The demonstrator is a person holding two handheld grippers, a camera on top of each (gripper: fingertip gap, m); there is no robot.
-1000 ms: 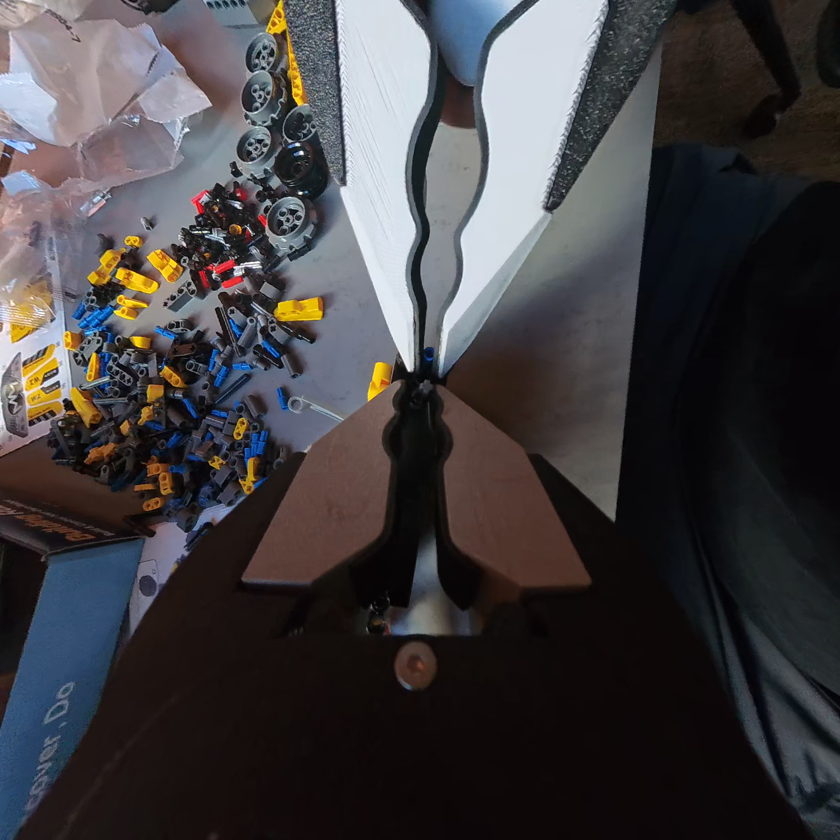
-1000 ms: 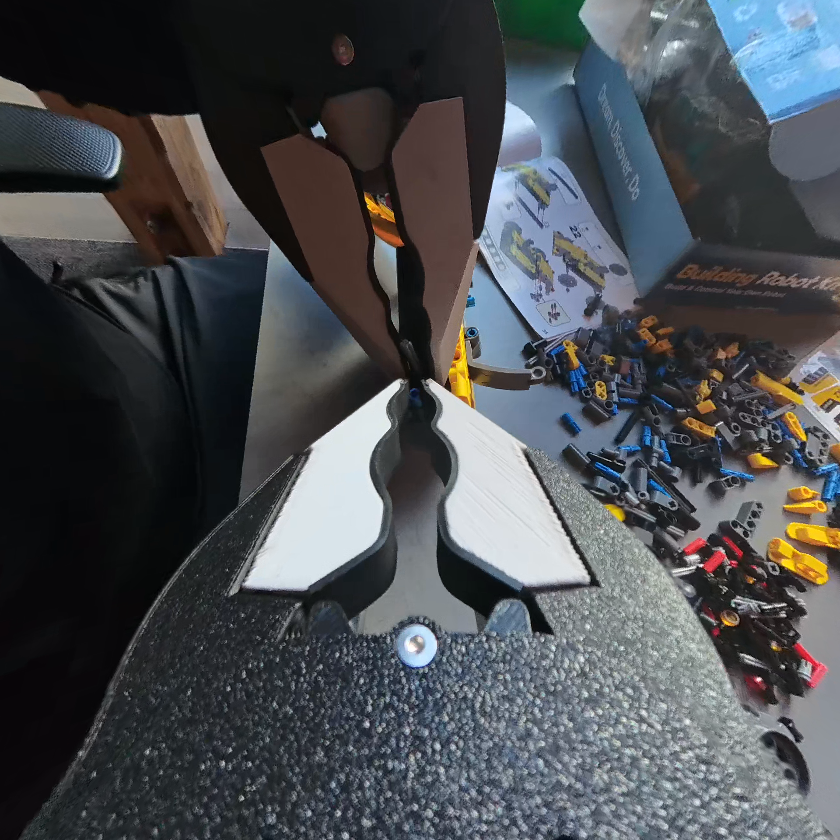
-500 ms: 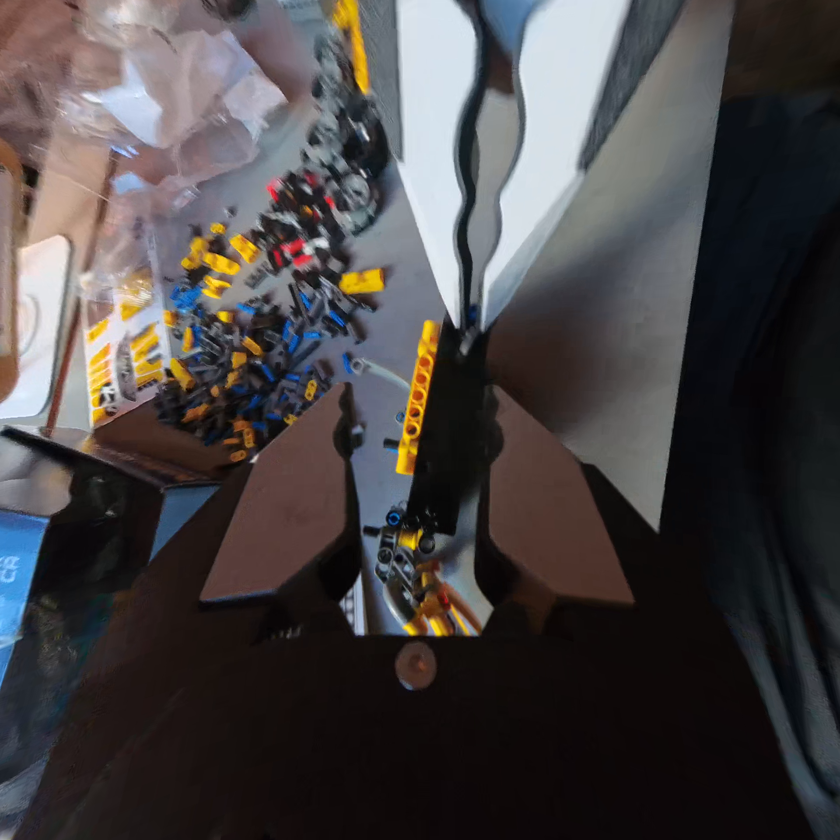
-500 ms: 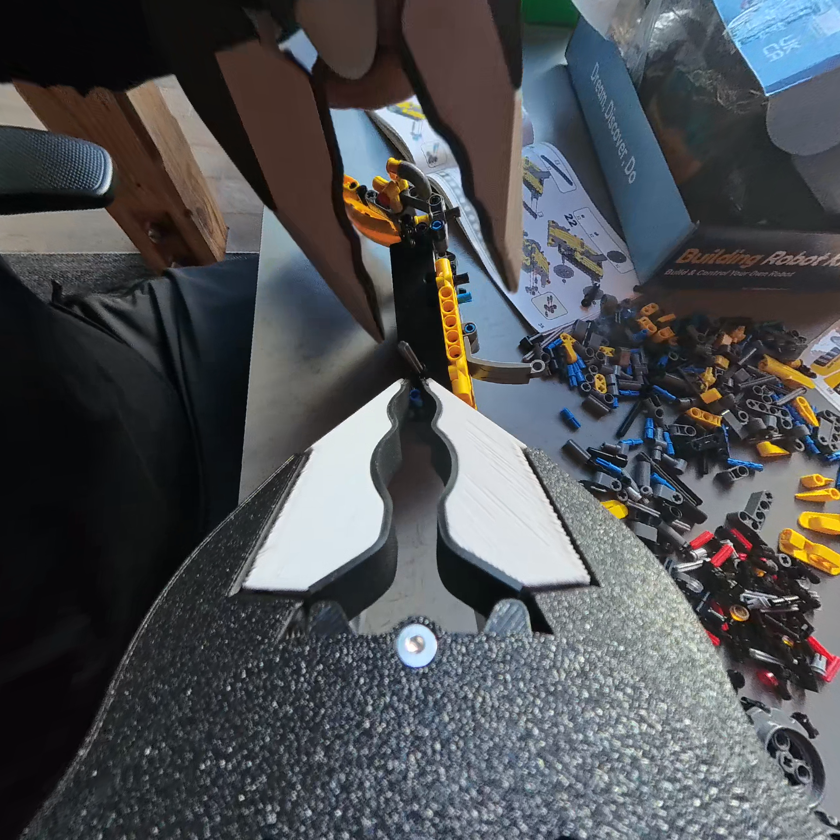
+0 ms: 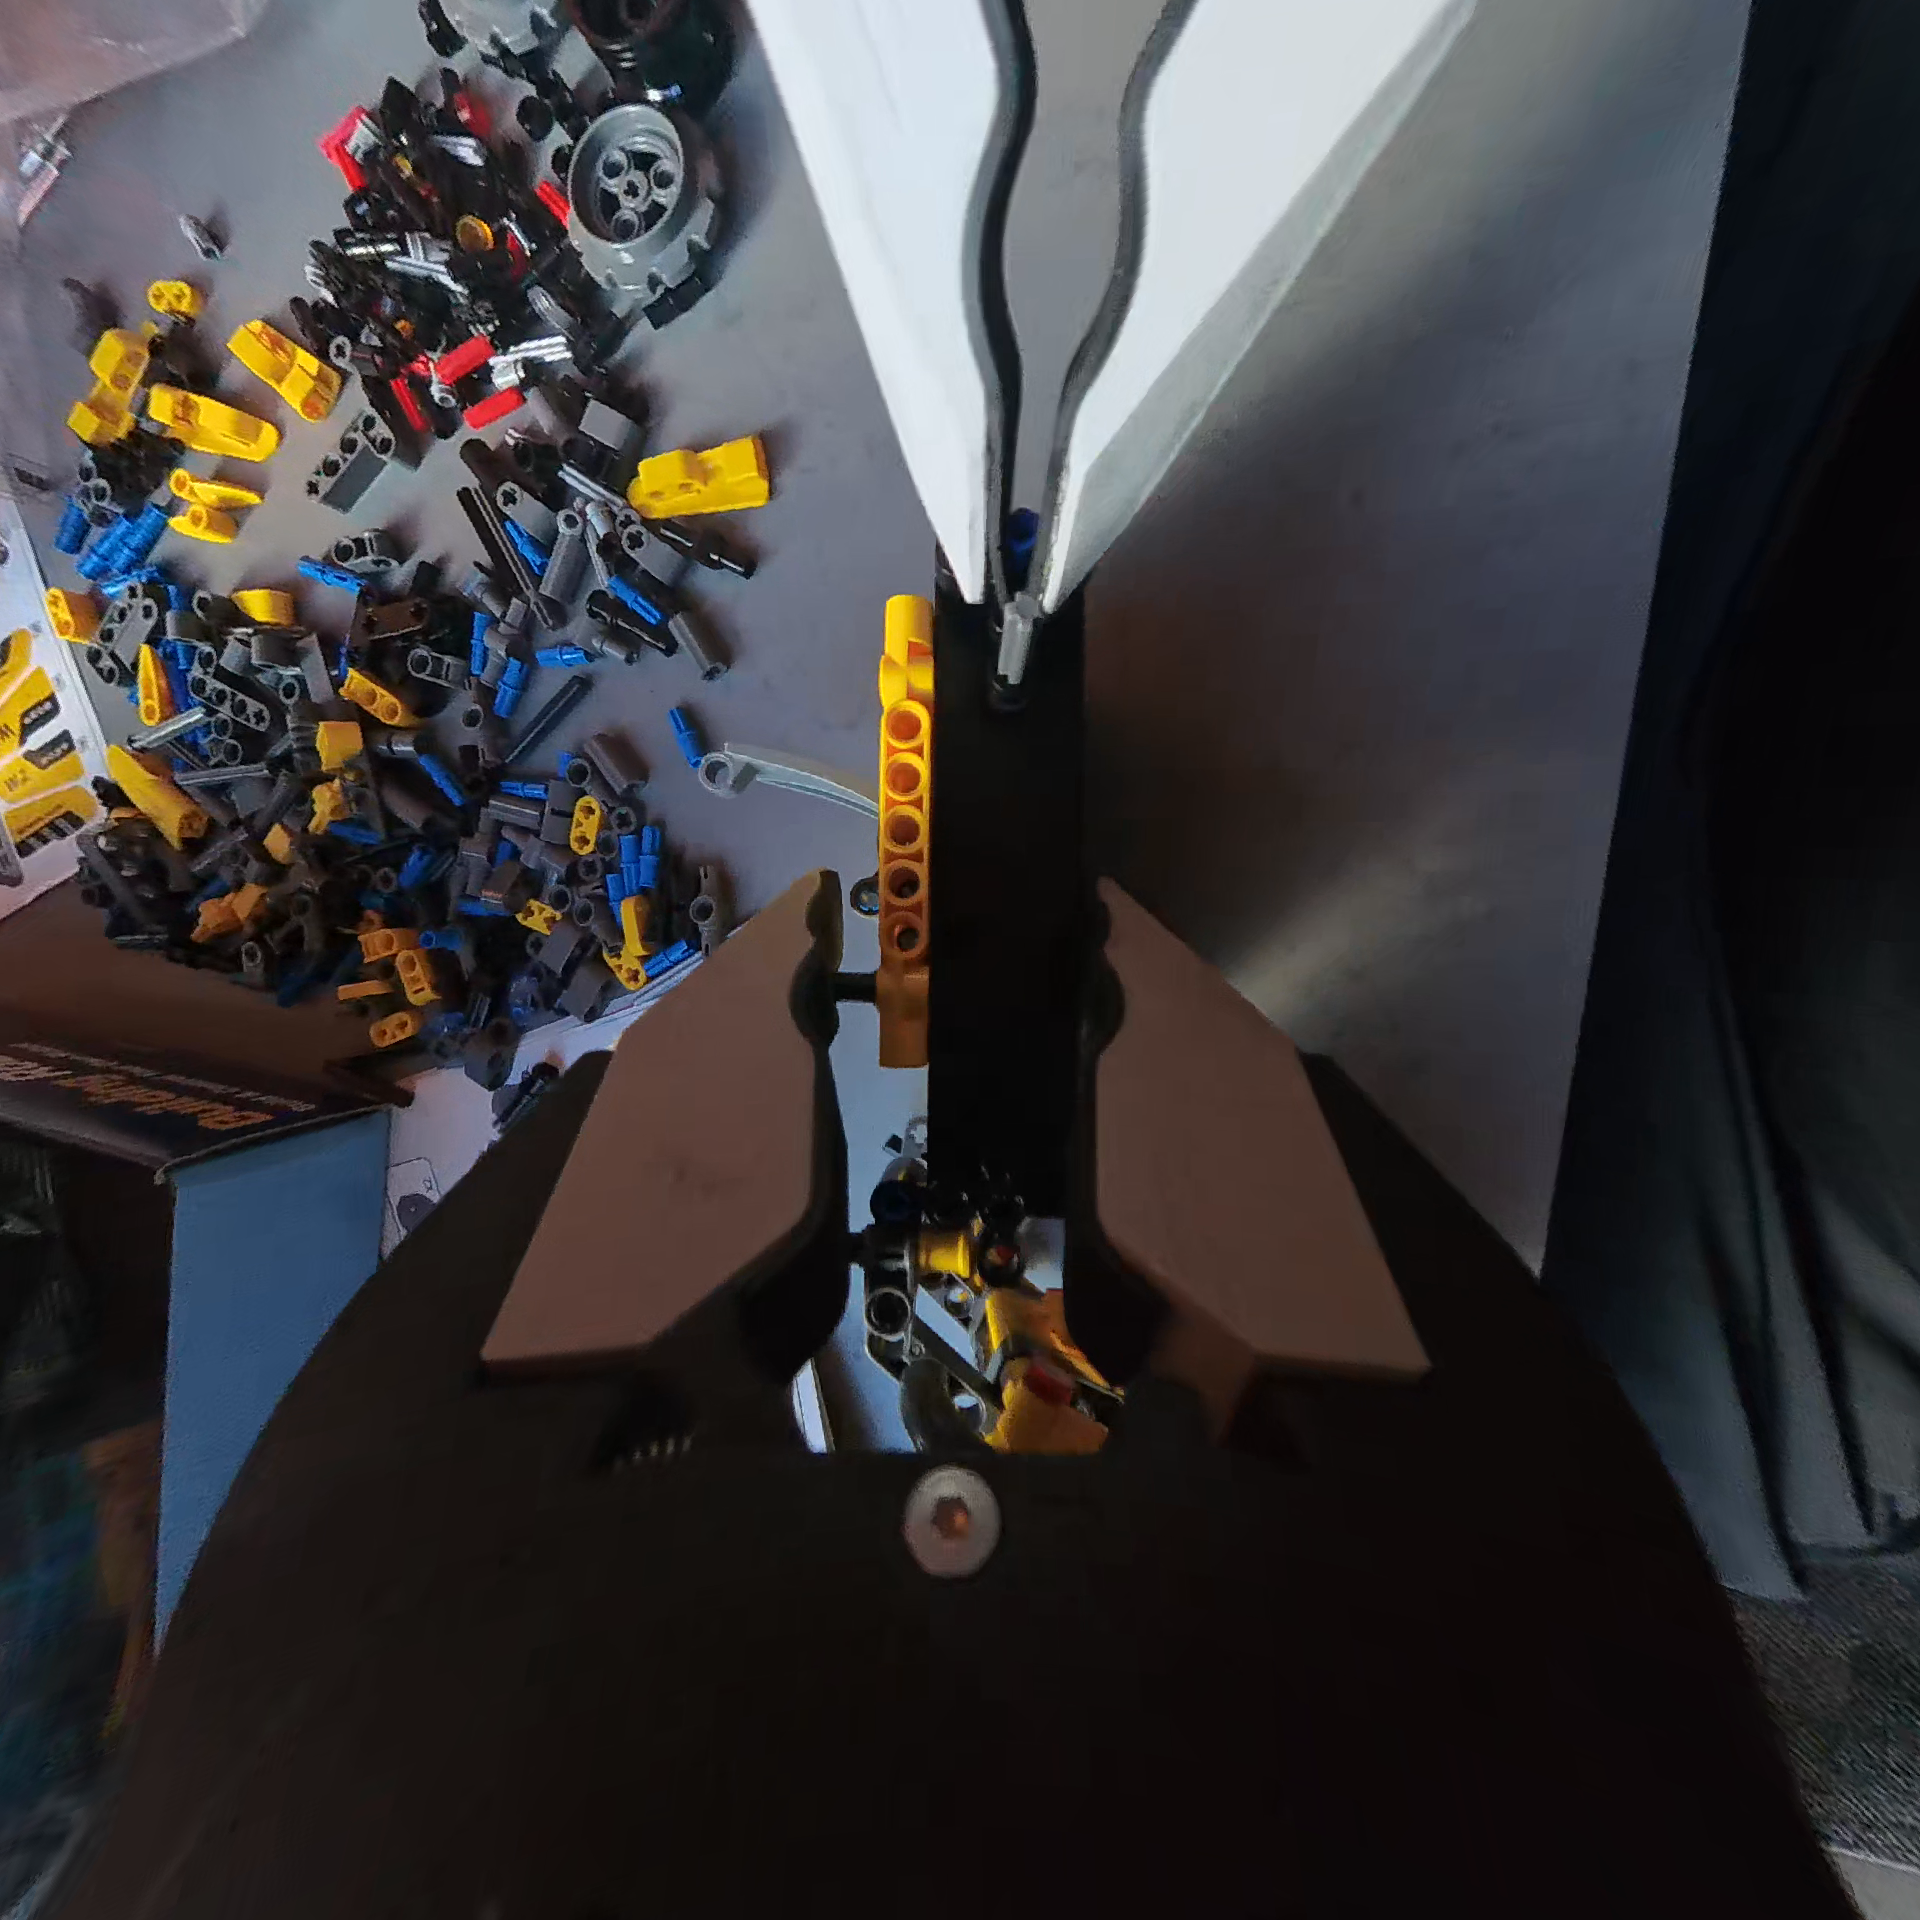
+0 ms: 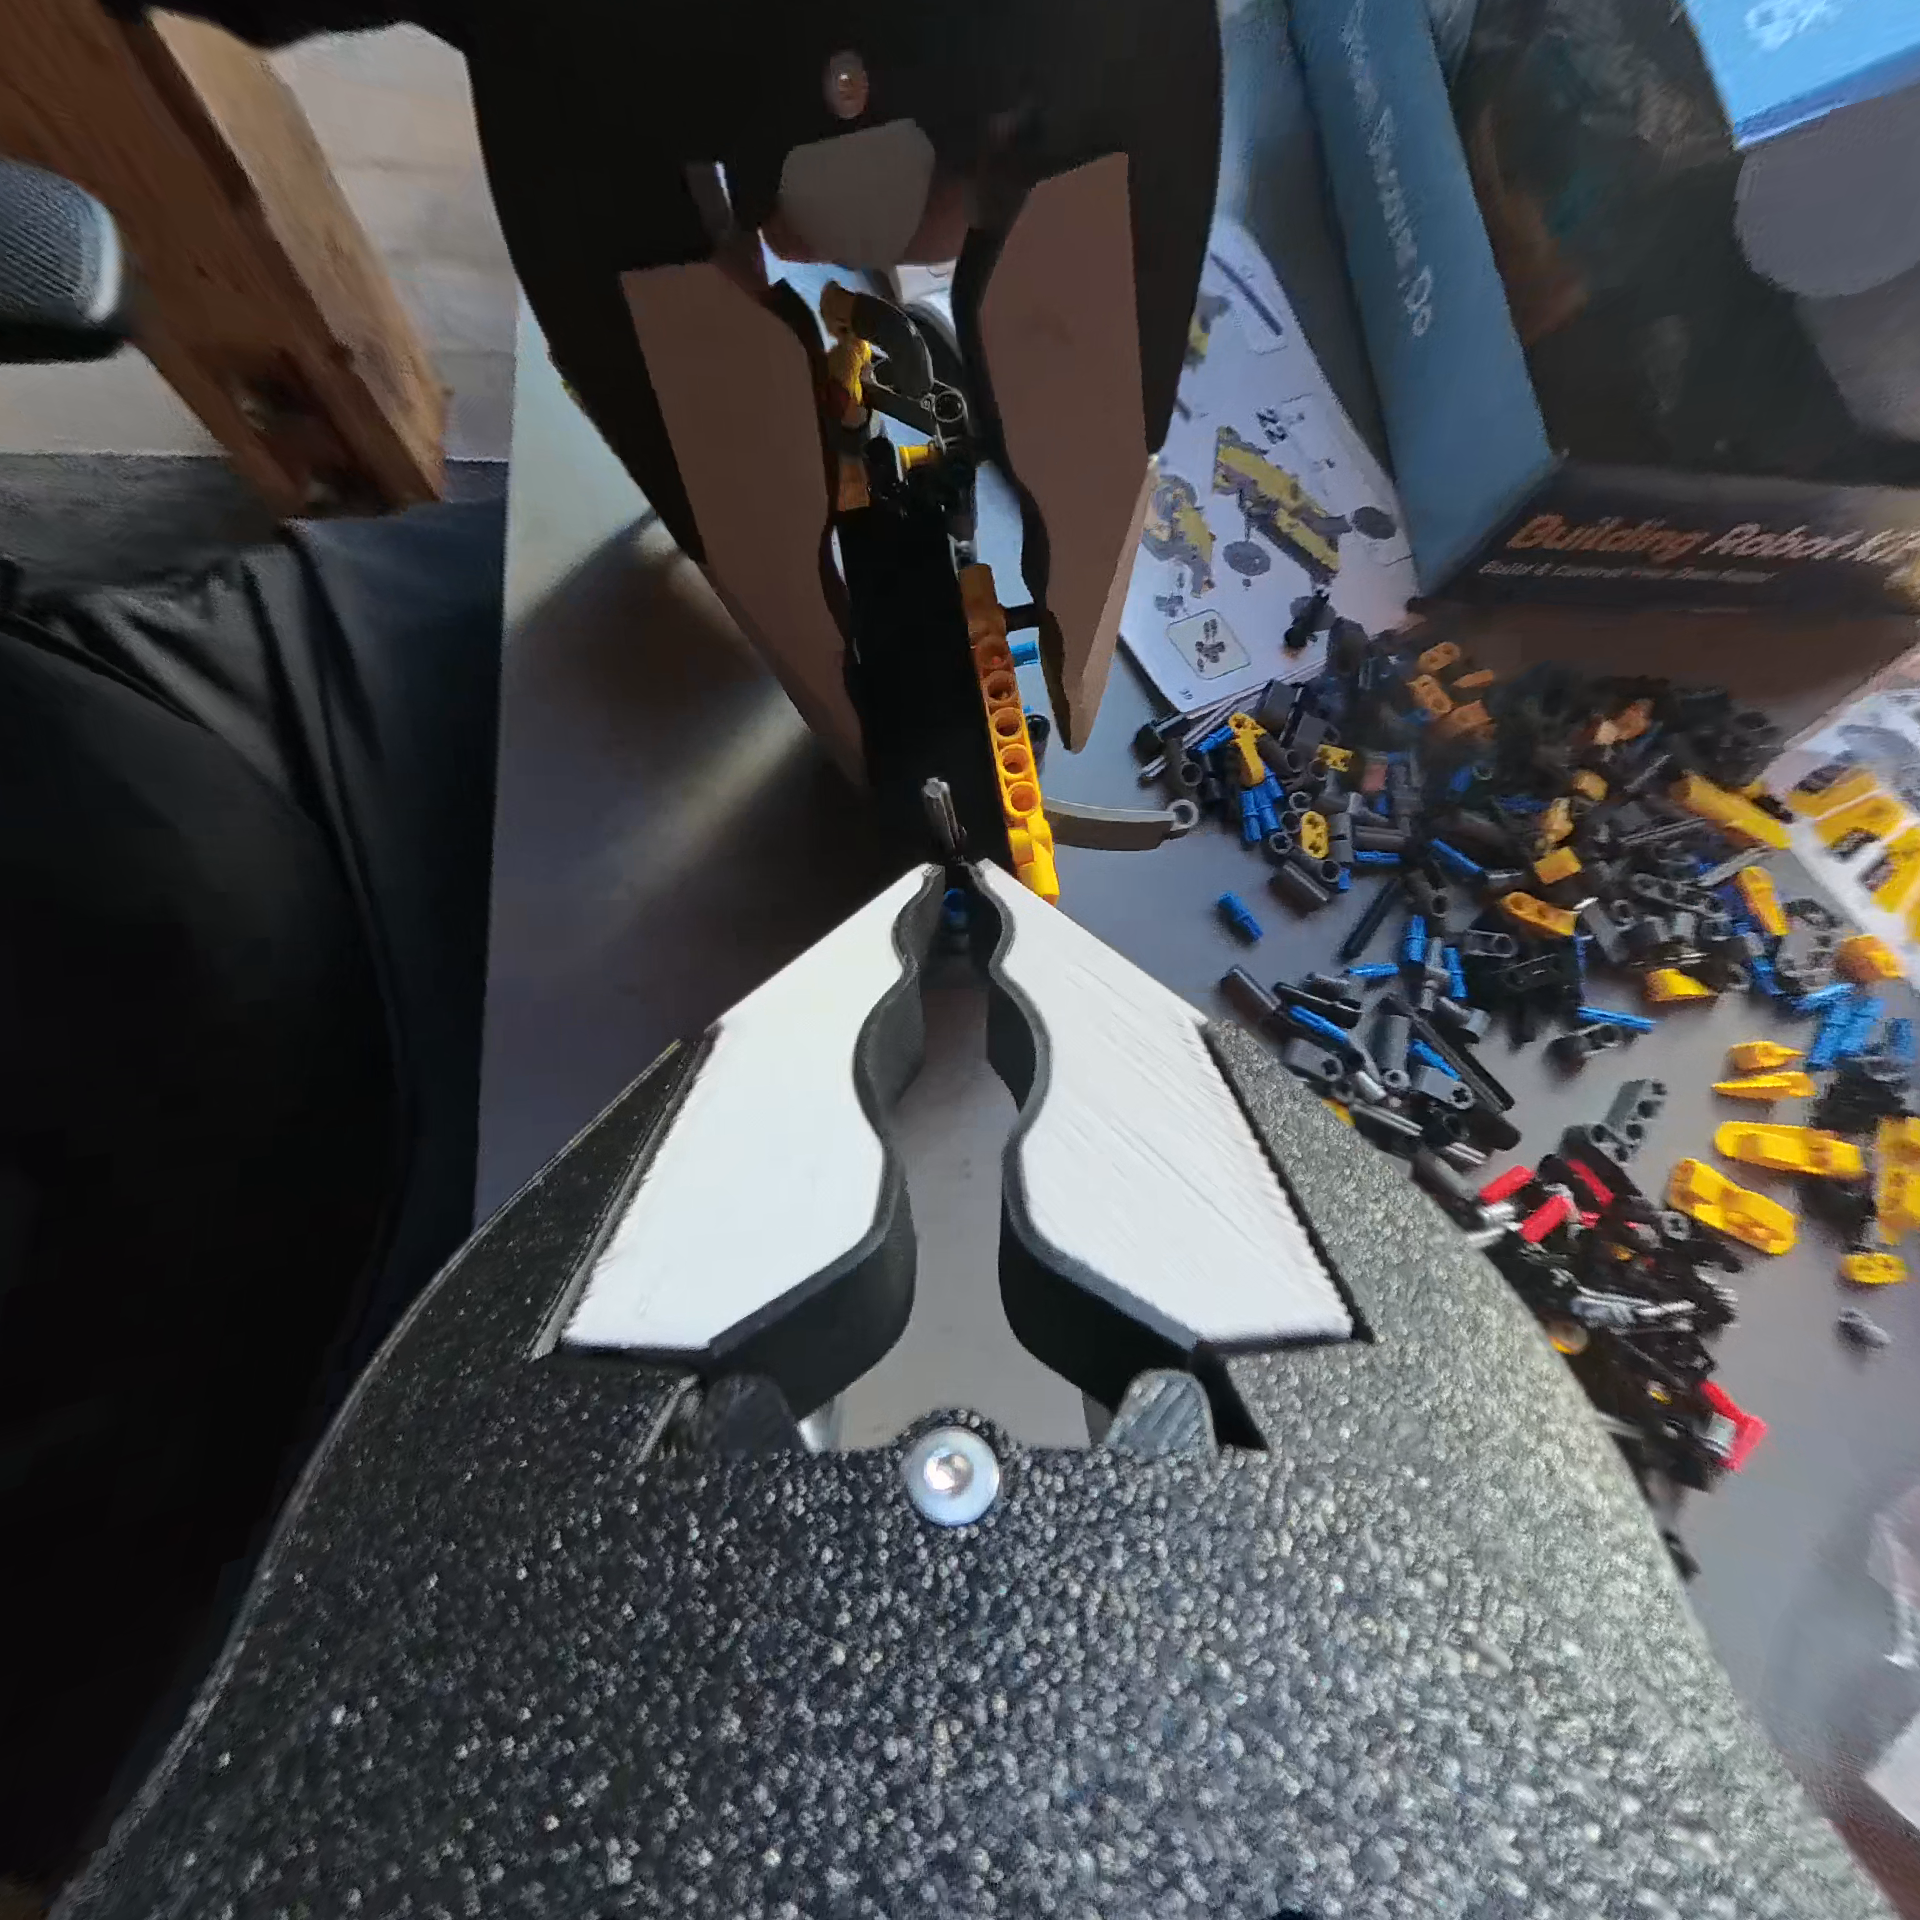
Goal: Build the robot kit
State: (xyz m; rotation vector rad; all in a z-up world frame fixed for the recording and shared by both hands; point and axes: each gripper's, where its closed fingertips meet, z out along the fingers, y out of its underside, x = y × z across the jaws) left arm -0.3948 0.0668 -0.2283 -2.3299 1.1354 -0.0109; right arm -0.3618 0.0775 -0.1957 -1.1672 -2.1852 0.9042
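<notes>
The right tool (image 6: pixel 961 878), the one with white fingers, is pinched tight on a tiny blue pin (image 6: pixel 954 906) right at its tips. Just past those tips a short grey axle (image 6: pixel 943 812) sticks up out of the near end of a long black beam (image 6: pixel 904 665). Can't tell if the tips actually touch the axle or only sit just beside it.

The left tool (image 5: pixel 961 914), brown fingers on a black body, is spread wide and straddles that same black beam, one finger on each side. Its right finger looks pressed against the beam's edge, while the left one sits out by a black pin poking from the yellow holed beam (image 5: pixel 902 831) fixed along the black one. So it's wrapped around the build, not clamped on it.

The build itself lies on the grey tabletop (image 5: pixel 1351 623), with a knot of yellow, grey and black joints (image 5: pixel 966 1309) at the end nearest the left tool's body. A curved grey piece (image 6: pixel 1117 829) lies beside the yellow beam.

Off to the side there's a big loose pile of small parts (image 5: pixel 395 727), a grey wheel hub (image 5: pixel 634 192), an instruction sheet (image 6: pixel 1247 540) and a blue-and-black box (image 6: pixel 1455 364).
</notes>
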